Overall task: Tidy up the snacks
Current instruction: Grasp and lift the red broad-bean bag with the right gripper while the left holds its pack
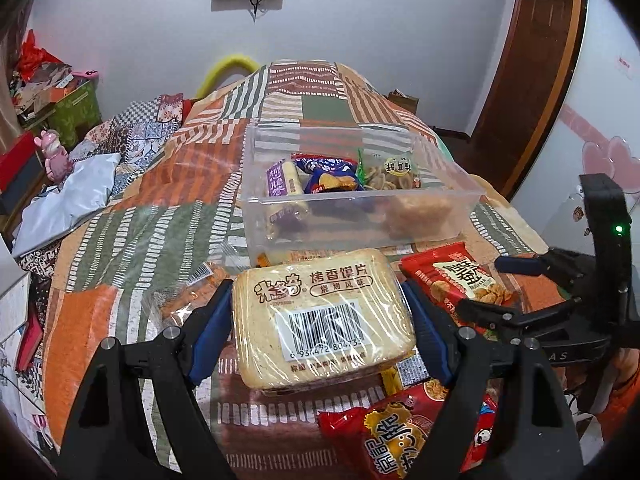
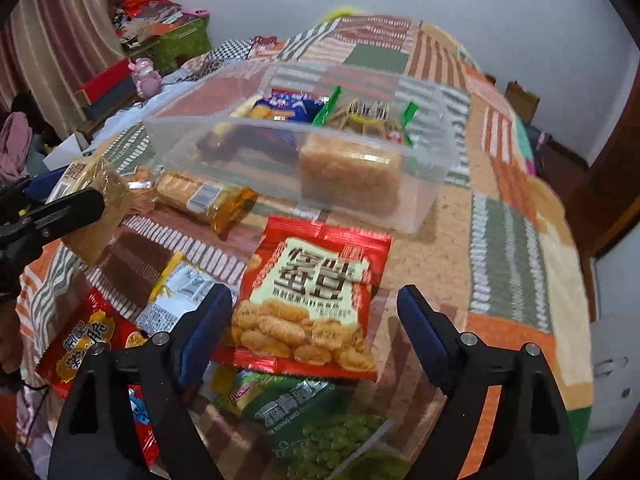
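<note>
Clear plastic makes up the snack box [image 1: 280,216], which sits on the striped bed cover [image 1: 160,232] with a few snacks already inside. The left gripper [image 1: 320,332] pinches a pale pack of toasted bread slices [image 1: 320,316] on both sides and holds it just in front of the box. This step looks like carrying that pack over. Next it likely needs to go up over the near wall and drop inside, where there seems to be room at the front. The right gripper [image 2: 316,336] is spread wide over a red bean pack [image 2: 312,300]; one pad is beside the pack's edge, the other is well apart, so nothing is held. A green pea pack [image 2: 320,432] lies partly under the red one. The box's far side is blurry, and the snacks at the back are hard to tell apart.
</note>
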{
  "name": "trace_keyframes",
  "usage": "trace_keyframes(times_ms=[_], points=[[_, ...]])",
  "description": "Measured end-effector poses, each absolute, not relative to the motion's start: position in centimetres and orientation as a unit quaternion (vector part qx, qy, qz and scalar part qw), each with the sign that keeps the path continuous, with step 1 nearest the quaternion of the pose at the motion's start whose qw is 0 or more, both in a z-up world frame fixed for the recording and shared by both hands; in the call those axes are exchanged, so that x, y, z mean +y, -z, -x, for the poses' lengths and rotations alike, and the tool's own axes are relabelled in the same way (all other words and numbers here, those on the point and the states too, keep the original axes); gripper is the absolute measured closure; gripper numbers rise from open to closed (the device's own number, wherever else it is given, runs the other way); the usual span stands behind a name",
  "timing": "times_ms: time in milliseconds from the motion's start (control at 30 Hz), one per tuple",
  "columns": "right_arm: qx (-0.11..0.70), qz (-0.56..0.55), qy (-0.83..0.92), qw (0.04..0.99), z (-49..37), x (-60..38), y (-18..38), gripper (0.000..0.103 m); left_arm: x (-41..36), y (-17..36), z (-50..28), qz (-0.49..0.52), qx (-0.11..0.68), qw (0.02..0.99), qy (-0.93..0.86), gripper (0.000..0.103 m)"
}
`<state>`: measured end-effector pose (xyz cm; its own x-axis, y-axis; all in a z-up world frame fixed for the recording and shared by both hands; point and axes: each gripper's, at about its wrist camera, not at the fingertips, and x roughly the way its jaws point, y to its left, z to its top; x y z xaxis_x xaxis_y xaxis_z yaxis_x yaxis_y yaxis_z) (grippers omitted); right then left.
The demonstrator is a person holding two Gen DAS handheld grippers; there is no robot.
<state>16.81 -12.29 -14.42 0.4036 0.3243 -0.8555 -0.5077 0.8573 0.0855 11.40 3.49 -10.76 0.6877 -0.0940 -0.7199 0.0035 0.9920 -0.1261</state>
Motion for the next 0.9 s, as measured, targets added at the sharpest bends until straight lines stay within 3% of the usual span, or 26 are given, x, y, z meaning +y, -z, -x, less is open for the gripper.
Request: trace_keyframes(times_ms=[200,333,900], points=[[0.513,0.055,-0.260,0.816,-18.3,-11.8,16.0,0.021,3.9,11.3,-11.6,0.063,0.400,0.914,0.022,0.022],[0.512,0.042,-0.260,0.817,-18.6,-11.9,16.4,0.035,4.3,11.4,-11.8,0.064,0.401,0.914,0.018,0.022],[0.427,0.027,-0.292,0.855,-16.5,-13.4,9.3,0.037,4.1,8.5,-13.8,0.076,0.375,0.924,0.018,0.022]])
